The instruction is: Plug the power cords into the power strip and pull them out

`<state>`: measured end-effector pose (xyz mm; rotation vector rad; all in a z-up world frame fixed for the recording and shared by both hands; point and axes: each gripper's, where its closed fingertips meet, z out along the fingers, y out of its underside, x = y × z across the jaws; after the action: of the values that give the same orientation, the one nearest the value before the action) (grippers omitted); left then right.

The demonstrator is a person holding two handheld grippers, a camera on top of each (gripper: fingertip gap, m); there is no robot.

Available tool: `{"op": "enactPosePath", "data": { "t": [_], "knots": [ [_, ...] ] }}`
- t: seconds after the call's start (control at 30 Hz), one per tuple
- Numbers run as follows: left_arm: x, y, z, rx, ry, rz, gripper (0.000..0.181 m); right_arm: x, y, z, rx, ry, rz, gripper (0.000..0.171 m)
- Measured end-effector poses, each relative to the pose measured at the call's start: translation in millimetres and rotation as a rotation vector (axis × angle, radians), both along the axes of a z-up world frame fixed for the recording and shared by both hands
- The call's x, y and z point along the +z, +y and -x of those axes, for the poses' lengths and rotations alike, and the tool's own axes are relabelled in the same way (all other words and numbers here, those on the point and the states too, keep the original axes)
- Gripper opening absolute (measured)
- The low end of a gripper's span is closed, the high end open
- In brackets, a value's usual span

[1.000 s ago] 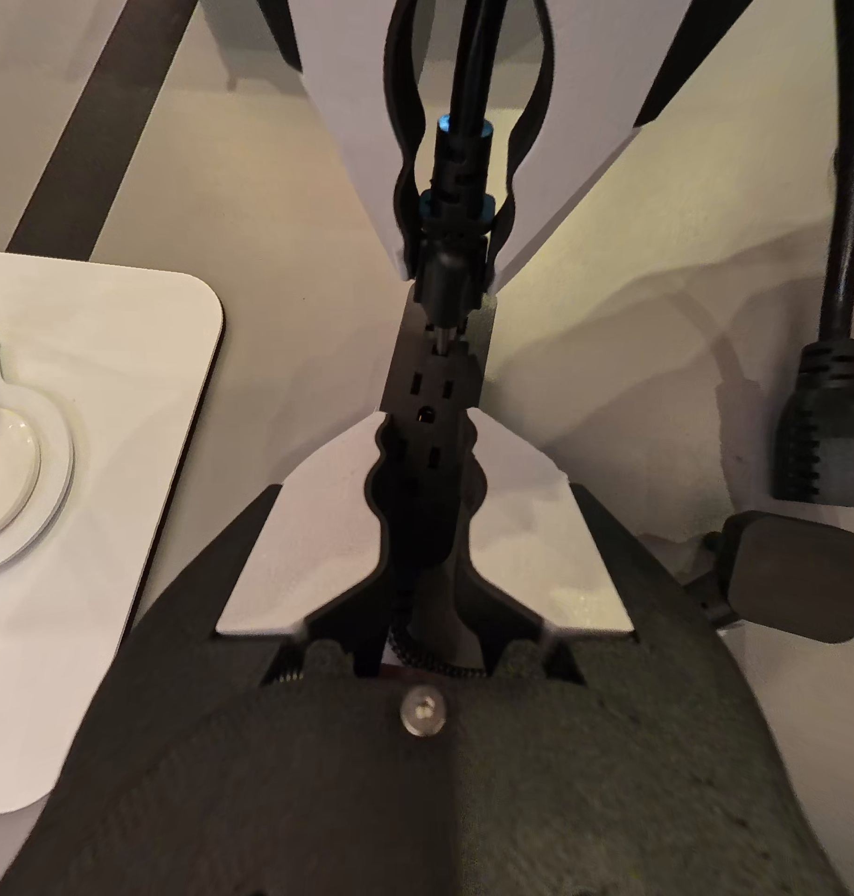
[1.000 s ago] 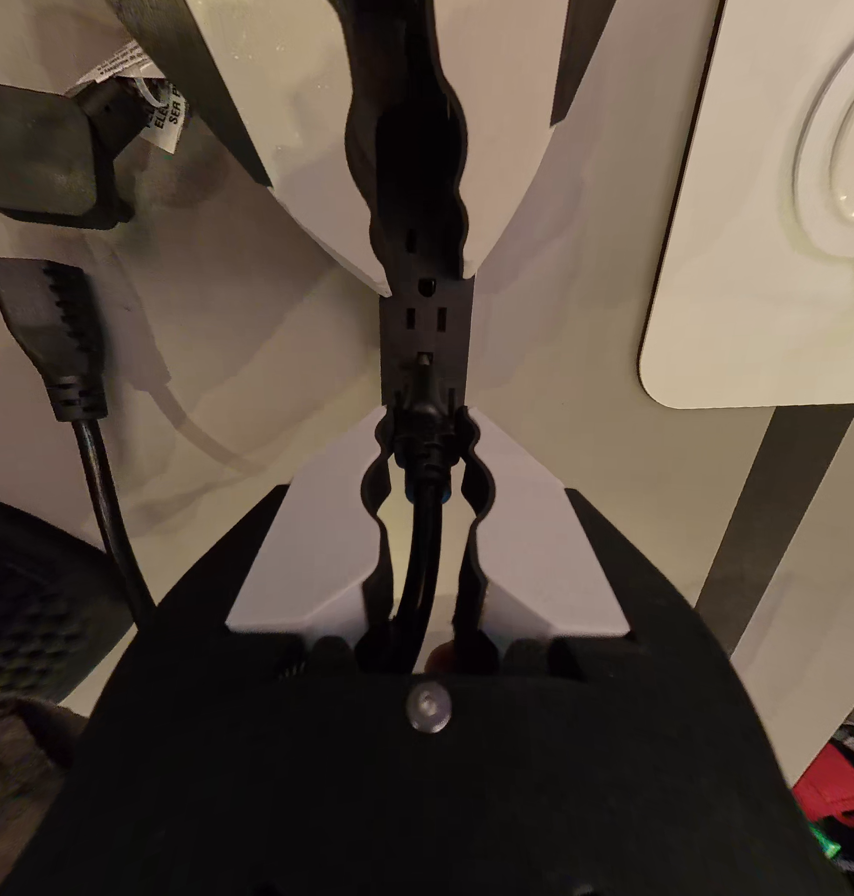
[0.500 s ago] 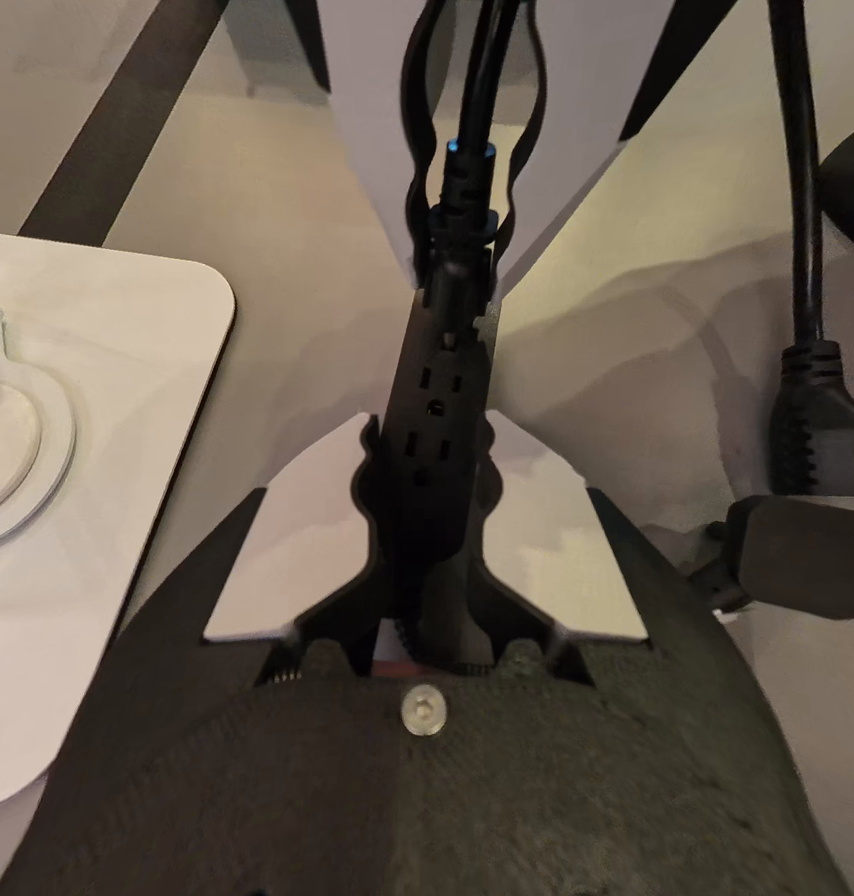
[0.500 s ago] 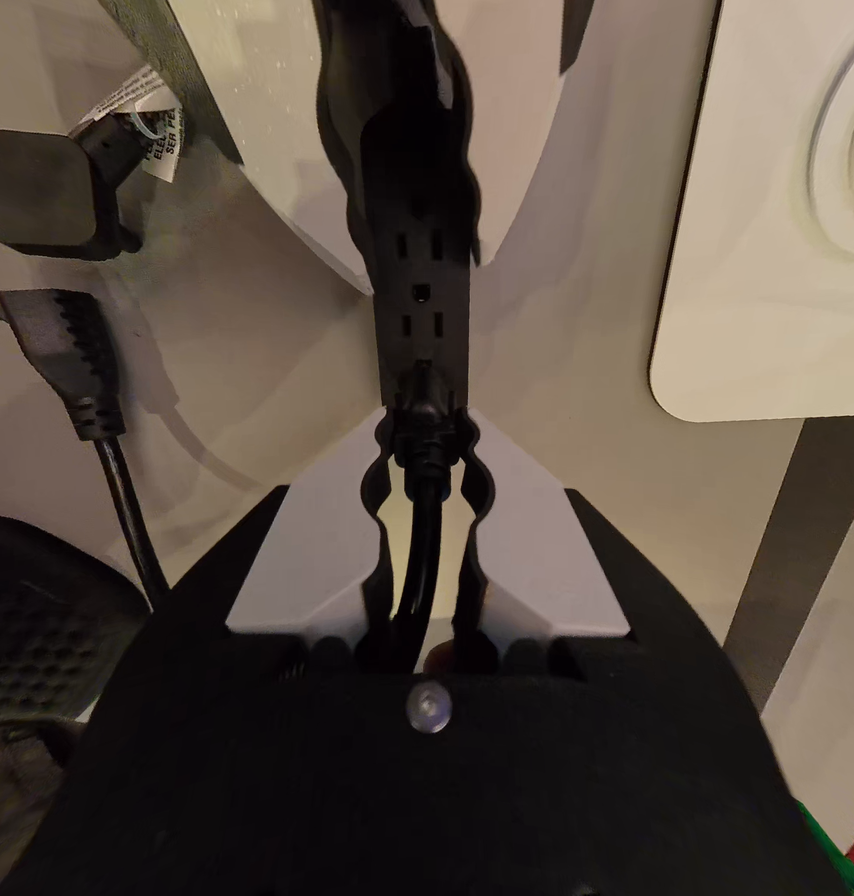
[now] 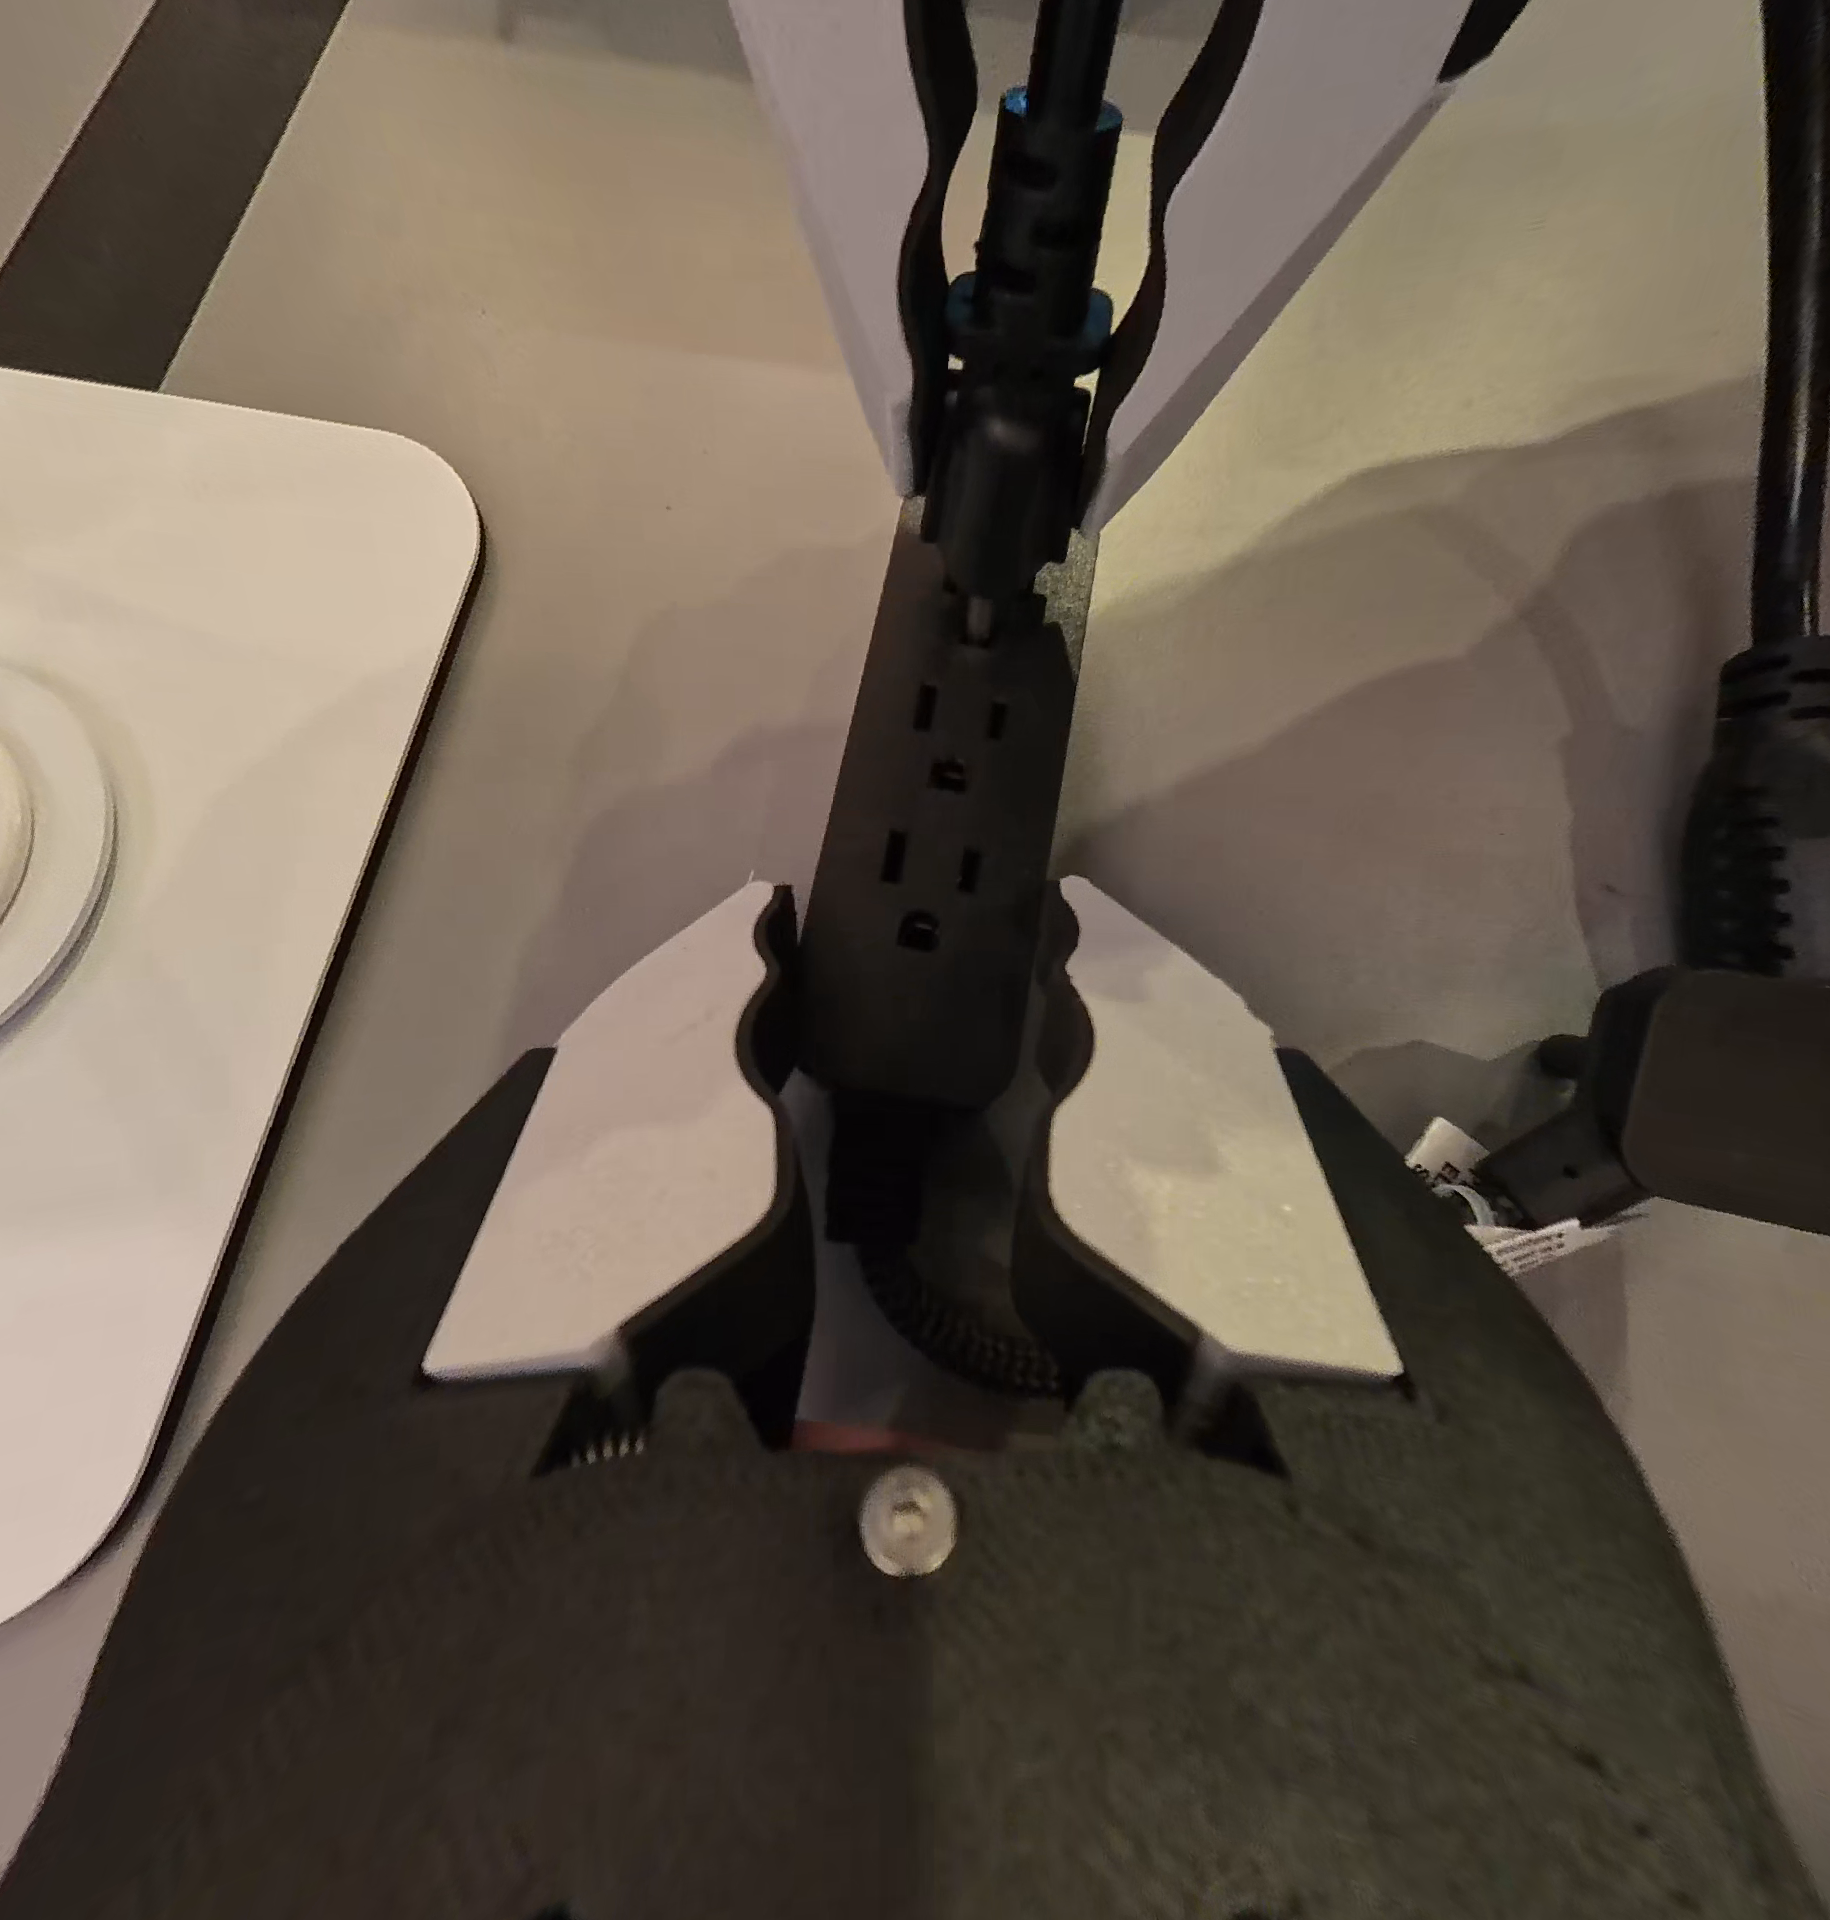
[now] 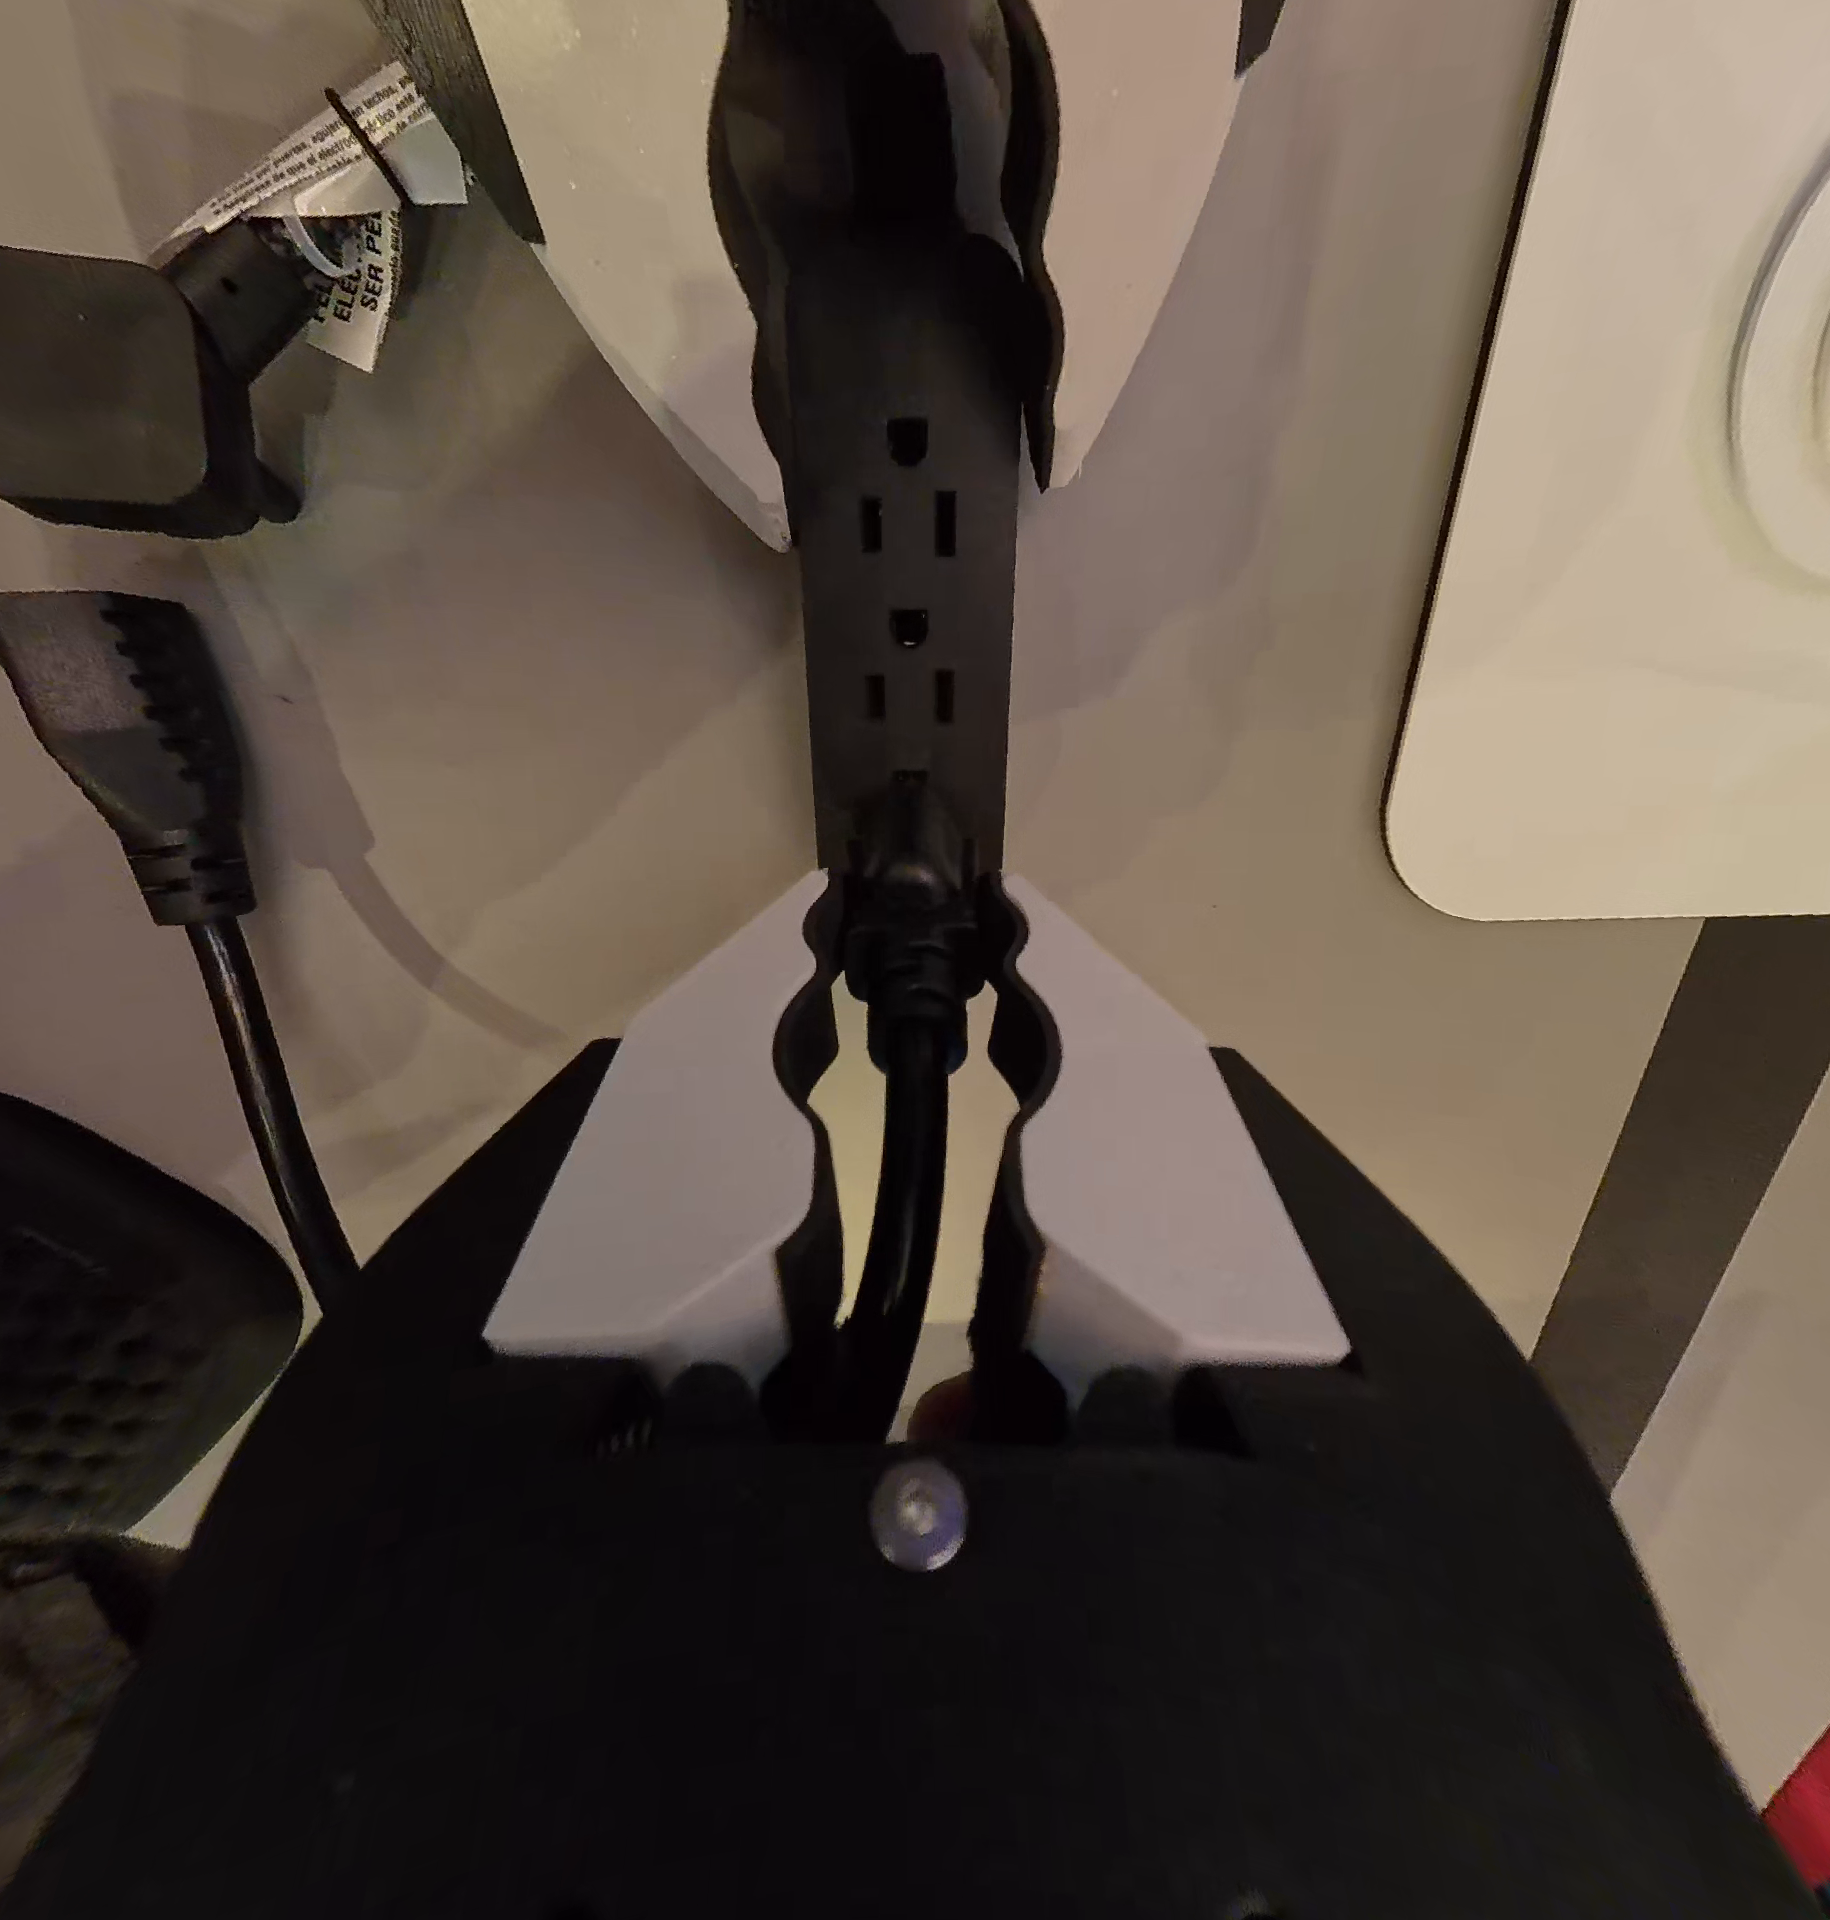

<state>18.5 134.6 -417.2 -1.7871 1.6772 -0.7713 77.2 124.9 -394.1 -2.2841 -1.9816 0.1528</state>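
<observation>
left gripper (image 5: 916,997): jaws clamped on cord end of long black plastic power strip (image 5: 942,831) | right gripper (image 6: 916,935): jaws clamped on black moulded plug (image 6: 911,883) at strip's far outlet, metal prong partly showing | two outlets between grippers bare | strip over pale table (image 5: 630,416)

Only one thing carries print here: a white tag (image 6: 355,208) with dark lettering, tied to the black cord in the upper left of the right wrist view. The same tag (image 5: 1513,1231) peeks out at the right edge of the left wrist view, too small to read.
</observation>
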Motion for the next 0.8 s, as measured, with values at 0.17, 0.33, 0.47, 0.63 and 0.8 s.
{"op": "enactPosePath", "data": {
  "t": [0.17,0.33,0.47,0.63,0.8],
  "knots": [
    [-0.5,-0.2,0.5,-0.003,0.019,-0.016,0.044,-0.1,0.5,0.2,0.009,-0.02,-0.01,0.022],
    [-0.8,-0.1,0.9,-0.006,0.031,-0.027,0.044,-0.3,0.8,0.5,0.019,-0.034,-0.032,0.022],
    [-1.0,-0.1,0.9,-0.006,0.035,-0.03,0.044,-0.7,0.7,1.0,0.025,-0.061,-0.054,0.022],
    [-1.1,0.0,0.7,-0.006,0.04,-0.035,0.045,-1.6,0.9,1.4,0.034,-0.098,-0.05,0.022],
    [-1.1,0.1,0.6,-0.002,0.03,-0.028,0.044,-2.0,1.7,2.1,0.05,-0.117,-0.014,0.022]
  ]
}}
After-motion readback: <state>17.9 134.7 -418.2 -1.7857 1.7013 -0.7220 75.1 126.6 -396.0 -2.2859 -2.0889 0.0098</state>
